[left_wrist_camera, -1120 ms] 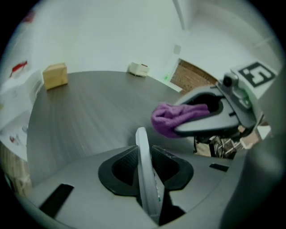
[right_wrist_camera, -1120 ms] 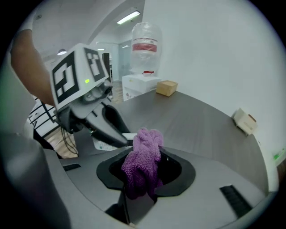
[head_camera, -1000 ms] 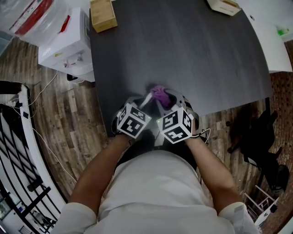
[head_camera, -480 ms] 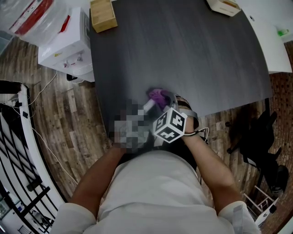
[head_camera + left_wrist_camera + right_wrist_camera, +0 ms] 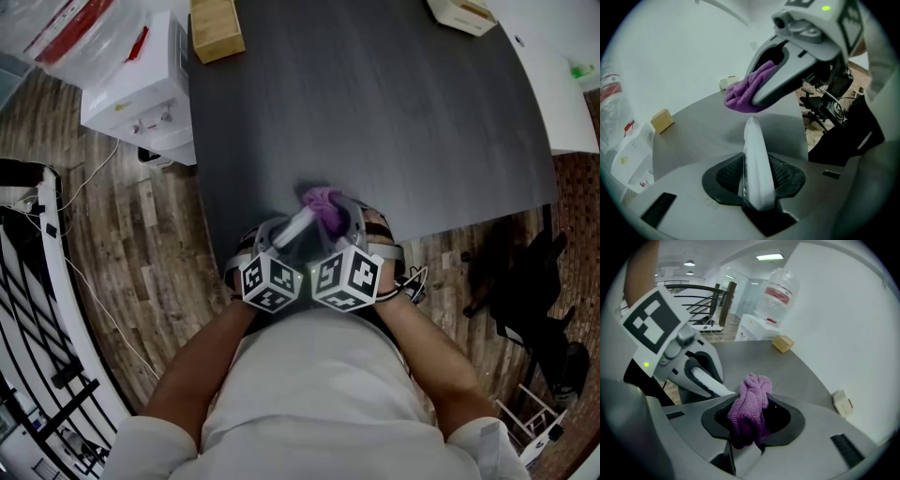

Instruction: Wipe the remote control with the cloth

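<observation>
Clamping the remote (image 5: 754, 140) edge-on, the left gripper (image 5: 757, 176) has its jaws pressed on the white body's two sides; they have just been closing a little further with the remote between them. The remote stands out of the jaws, its free end aimed away from the person's shirt (image 5: 319, 394). Beside it, the right gripper (image 5: 752, 420) pinches a bunched purple cloth (image 5: 752, 399), which fills the gap between its jaws and pokes out past them. In the head view both tools sit side by side over the near edge of the table (image 5: 375, 112), marker cubes toward the person, and the remote's tip meets the cloth. The left gripper view shows the cloth hanging just above that tip, so the two may be touching or only very close; I cannot tell which. Farther off, the dark grey top lies bare up to a wooden box (image 5: 216, 26) at its far left corner and a pale box (image 5: 459, 11) at the far right. Off the table's left side a white dispenser (image 5: 136, 89) stands on the wood floor (image 5: 141, 244). A black chair (image 5: 525, 272) stands to the right.
</observation>
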{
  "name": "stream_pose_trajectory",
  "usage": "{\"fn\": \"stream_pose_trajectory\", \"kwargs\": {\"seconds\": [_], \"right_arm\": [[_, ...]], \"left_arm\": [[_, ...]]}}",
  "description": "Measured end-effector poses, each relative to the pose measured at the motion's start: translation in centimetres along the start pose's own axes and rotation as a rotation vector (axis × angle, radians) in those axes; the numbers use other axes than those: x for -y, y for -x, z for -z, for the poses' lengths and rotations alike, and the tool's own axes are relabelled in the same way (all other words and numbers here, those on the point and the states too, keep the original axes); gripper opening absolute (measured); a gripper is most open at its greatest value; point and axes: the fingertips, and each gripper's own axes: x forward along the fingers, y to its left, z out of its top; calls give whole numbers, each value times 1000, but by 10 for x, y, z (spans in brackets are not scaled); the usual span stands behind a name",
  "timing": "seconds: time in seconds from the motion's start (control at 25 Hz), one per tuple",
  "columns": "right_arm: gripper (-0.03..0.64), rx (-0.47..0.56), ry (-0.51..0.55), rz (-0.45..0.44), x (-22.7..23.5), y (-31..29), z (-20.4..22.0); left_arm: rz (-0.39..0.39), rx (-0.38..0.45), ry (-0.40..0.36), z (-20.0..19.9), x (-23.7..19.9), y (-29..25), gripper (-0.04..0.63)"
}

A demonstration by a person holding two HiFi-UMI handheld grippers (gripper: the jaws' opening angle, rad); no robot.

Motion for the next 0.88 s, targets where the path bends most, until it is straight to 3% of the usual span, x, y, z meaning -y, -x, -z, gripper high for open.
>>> {"fn": "stream_pose_trajectory", "kwargs": {"seconds": [0.12, 0.4, 0.6, 0.72, 0.88], "right_arm": [[130, 51, 156, 9, -25, 0, -9], [130, 61, 215, 1, -32, -10, -9], [130, 54, 171, -16, -39, -14, 0], [130, 34, 115, -24, -33, -17, 7], [130, -12, -2, -32, -15, -22, 18]], "left_arm": [[3, -5, 17, 1, 0, -1, 126], [1, 96, 32, 4, -2, 5, 145], [-29, 122, -84, 7, -1, 12, 184], [-61, 81, -156, 5, 1, 11, 187], [-69, 31, -177, 3, 2, 15, 186]]}}
